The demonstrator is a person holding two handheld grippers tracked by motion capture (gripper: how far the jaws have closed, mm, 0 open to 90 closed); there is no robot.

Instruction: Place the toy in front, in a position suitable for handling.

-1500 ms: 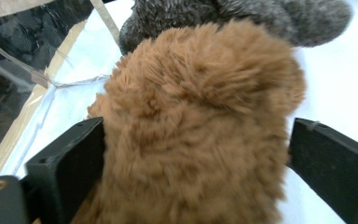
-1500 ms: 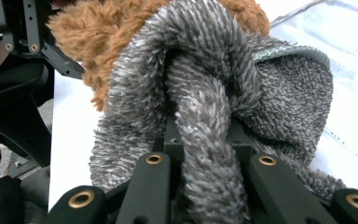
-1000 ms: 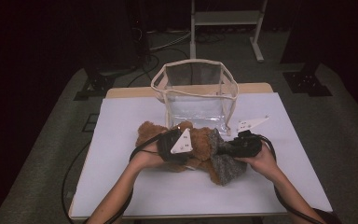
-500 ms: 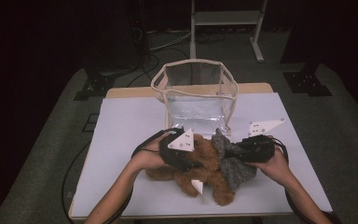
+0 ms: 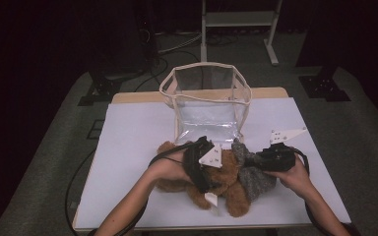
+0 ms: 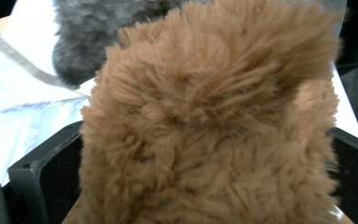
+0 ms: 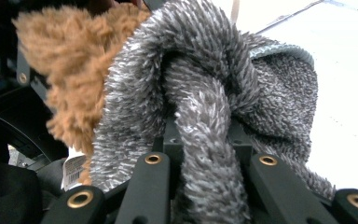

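Observation:
A brown plush bear (image 5: 229, 189) lies on the white table (image 5: 128, 147) in front of a clear bag (image 5: 204, 66). A grey fuzzy garment (image 5: 256, 179) lies against its right side. My left gripper (image 5: 225, 173) reaches over the bear from the left. In the left gripper view its jaws have just been opening and stand wide, with brown fur (image 6: 205, 116) bulging between them and the left gripper (image 6: 200, 158) not pinching. My right gripper (image 5: 248, 160) comes from the right. The right gripper (image 7: 209, 154) is shut on a bunched fold of the grey garment (image 7: 242, 84), with the bear (image 7: 70, 70) just beyond.
The clear bag with cream trim stands upright and open-topped at mid-table, just behind the bear. A white tag (image 5: 210, 199) hangs from the bear's near side. Bare table surface stretches left and right of the hands. Dark floor and a metal stand (image 5: 238, 19) lie beyond.
Both hands and the bear have shifted right and toward the near edge. The grey garment has bunched up at the bear's right side.

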